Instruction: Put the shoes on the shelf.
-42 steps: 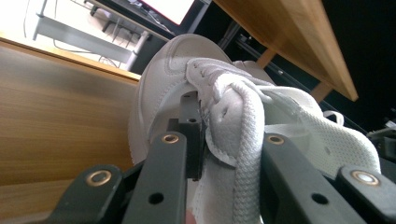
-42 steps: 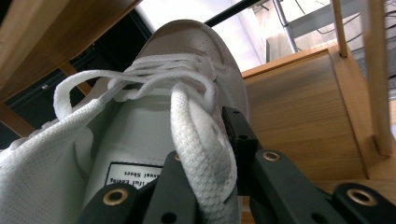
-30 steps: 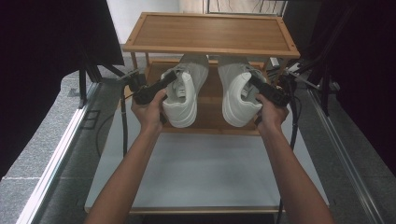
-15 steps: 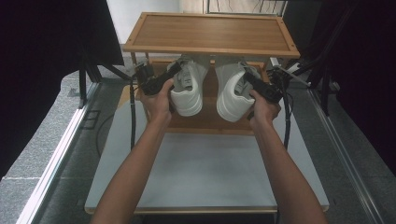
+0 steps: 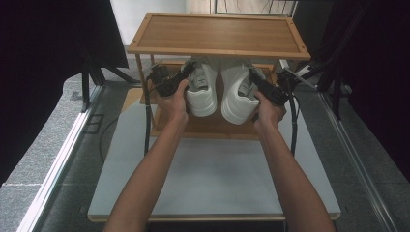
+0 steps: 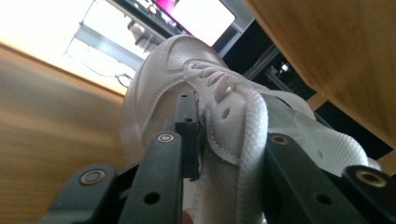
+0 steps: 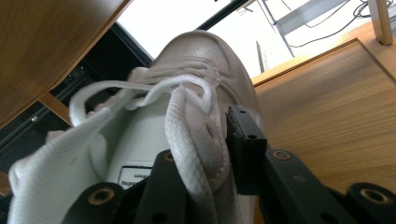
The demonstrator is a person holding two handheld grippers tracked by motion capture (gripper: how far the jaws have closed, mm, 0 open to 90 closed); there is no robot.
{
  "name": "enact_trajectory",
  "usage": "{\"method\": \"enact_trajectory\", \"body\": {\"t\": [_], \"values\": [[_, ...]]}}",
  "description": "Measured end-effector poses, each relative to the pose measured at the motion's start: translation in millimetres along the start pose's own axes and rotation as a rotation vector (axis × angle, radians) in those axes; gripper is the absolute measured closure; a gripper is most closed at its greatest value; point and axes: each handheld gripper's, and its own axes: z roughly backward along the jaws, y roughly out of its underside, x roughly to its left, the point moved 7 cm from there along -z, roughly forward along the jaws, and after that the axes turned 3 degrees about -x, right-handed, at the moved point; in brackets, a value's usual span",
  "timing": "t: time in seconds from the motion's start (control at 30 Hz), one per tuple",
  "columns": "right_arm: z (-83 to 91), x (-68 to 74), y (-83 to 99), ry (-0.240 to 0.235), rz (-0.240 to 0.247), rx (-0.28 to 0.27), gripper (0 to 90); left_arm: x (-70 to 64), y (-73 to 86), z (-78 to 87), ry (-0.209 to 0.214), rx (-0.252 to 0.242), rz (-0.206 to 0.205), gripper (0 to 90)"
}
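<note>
- On the lower shelf (image 5: 203, 126) of the wooden rack (image 5: 217, 34), seen from the high view, you carry two white sneakers with toes pointing to the far edge and heels to the near edge. The left shoe (image 5: 202, 92) hangs from your left gripper (image 5: 170, 82); the right shoe (image 5: 238, 96) from your right gripper (image 5: 267, 91). I cannot tell if the soles touch the shelf.
- Along the left gripper view, the jaws are almost closed and clamp the soft side wall of the shoe (image 6: 187, 93) beside the laces. This wall is thin and folds easily, so the shoe may swing; it looks light.
- Along the right gripper view, the jaws pinch the shoe's (image 7: 187, 84) upper at the eyelet row, with a thick lace (image 7: 187, 135) lying across the inner jaw. A lace alone would slip, so I judge the stitched eyelet edge or the collar the better place to hold.
</note>
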Motion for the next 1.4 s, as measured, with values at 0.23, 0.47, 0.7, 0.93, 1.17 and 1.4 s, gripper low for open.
{"method": "enact_trajectory", "body": {"t": [0.23, 0.47, 0.7, 0.93, 1.17, 1.4], "values": [[-8.1, 4.0, 4.5, -0.035, -0.059, 0.006, 58.9, -5.8, 2.6, -10.5, 0.083, 0.019, 0.106, 51.3], [-4.2, 9.3, 5.2, -0.123, -0.056, 0.012, 47.1, -3.8, 2.3, 6.2, 0.096, 0.046, 0.011, 44.0], [16.9, 9.1, 0.4, -0.140, 0.026, -0.015, 52.2, -8.9, -1.3, 37.6, 0.124, 0.066, -0.081, 62.1], [55.0, 14.7, 5.4, -0.166, 0.203, -0.013, 76.6, -30.7, 14.1, 74.8, 0.191, 0.151, -0.260, 83.6], [87.1, 26.0, 30.8, -0.241, 0.349, 0.064, 89.2, -49.4, 45.4, 100.0, 0.234, 0.256, -0.410, 87.8], [88.0, 46.2, 68.4, -0.307, 0.484, 0.201, 90.0, -56.7, 74.1, 89.2, 0.244, 0.343, -0.449, 88.4]]}}
